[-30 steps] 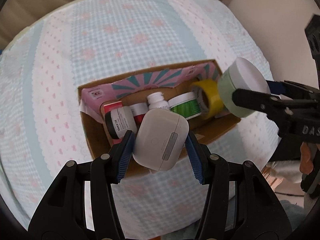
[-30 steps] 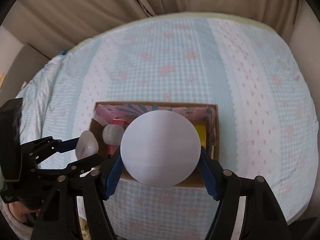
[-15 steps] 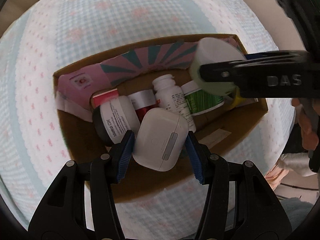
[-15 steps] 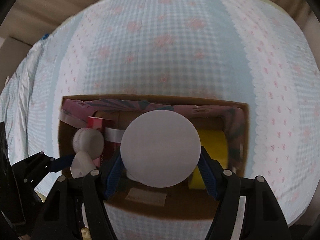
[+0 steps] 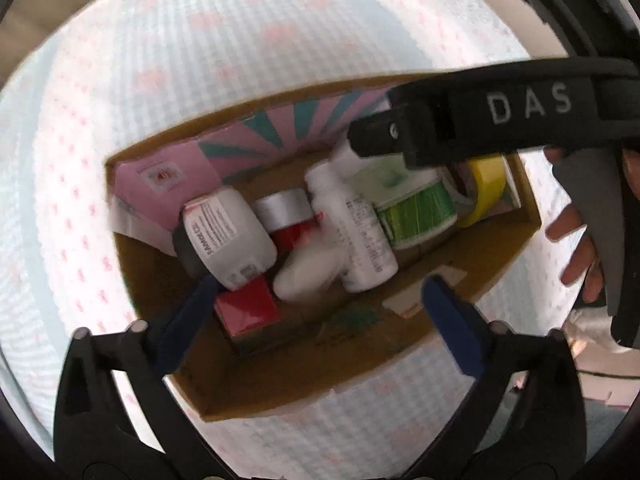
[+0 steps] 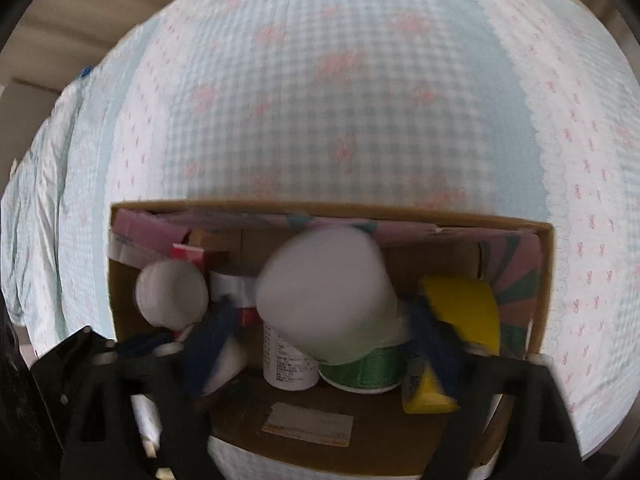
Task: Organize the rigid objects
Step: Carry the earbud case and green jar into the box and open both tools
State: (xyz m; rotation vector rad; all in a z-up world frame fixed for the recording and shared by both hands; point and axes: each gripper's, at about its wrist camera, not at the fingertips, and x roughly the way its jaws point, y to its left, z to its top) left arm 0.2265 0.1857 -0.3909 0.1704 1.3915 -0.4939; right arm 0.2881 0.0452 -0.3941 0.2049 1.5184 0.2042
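Box: a cardboard box (image 5: 500, 264) sits on the bed (image 5: 248, 60), towards its near edge, and already holds most of the goods.
Contents: a white jar with a printed label (image 5: 226, 236), a silver-capped red container (image 5: 286, 216), a white pill bottle (image 5: 352, 236), a green-banded tub (image 5: 416, 212), a yellow tape roll (image 5: 482, 188) at the box's right end, and a red carton (image 5: 246, 306) near the front wall.
White case: the white case (image 5: 306, 272) is blurred and lies among the bottles on the box floor; it was clamped in the left tool half a second ago.
Left tool: the left tool (image 5: 316, 312) is spread wide and empty above the front of the box; earlier its pads were closed on the case.
Pale jar: the pale jar with a white lid (image 6: 328, 292) is tipped over the green-banded tub, clear of both pads, blurred; earlier it was gripped squarely.
Right tool: the right tool (image 6: 324, 344) stands parted, holding nothing.
Progress: both carried items appear released into the box. No loose goods show on the bed, so the sorting looks near complete.
Remaining: withdrawing both tools, I judge.
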